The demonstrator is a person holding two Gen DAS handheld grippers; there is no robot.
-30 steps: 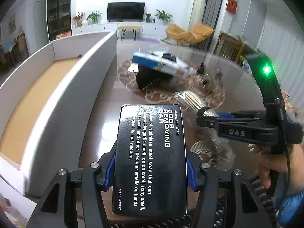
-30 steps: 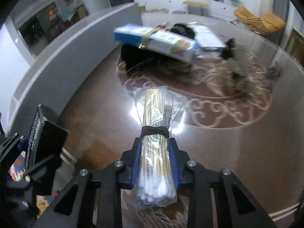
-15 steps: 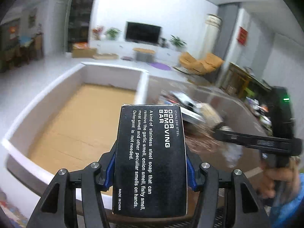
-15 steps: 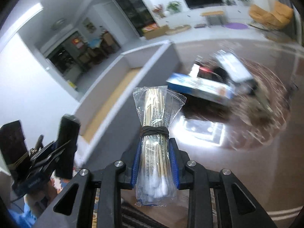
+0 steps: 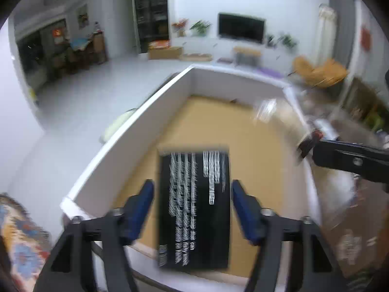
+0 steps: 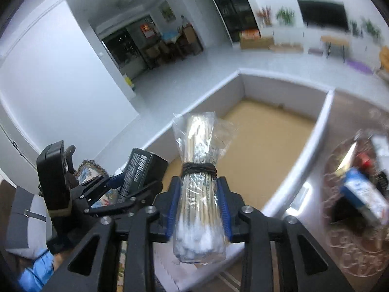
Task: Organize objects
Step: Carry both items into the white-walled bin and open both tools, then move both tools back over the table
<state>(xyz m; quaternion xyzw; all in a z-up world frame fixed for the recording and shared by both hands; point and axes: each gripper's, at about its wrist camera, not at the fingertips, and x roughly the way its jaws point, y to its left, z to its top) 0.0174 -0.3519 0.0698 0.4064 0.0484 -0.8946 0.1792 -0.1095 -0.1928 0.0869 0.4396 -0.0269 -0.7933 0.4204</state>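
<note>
My left gripper hangs over the white box with the tan floor. Its jaws are opening, and gaps show on both sides of the black odor-removing-bar carton, which is blurred and loose between the blue pads. In the right wrist view the left gripper and this carton sit at the box's near-left corner. My right gripper is above the white box's near edge. Its jaws are opening, with the bagged bundle of cotton swabs still between the pads, which stand slightly off it.
Right of the box lies a glass table over a patterned rug, with a blue-and-white carton and dark items on it. A patterned cushion lies at lower left. A hand in a blue sleeve holds the left gripper.
Both grippers swung left and upward from over the glass table to over the white box. Both pairs of jaws have spread, and the black carton has come free of the left pads.
</note>
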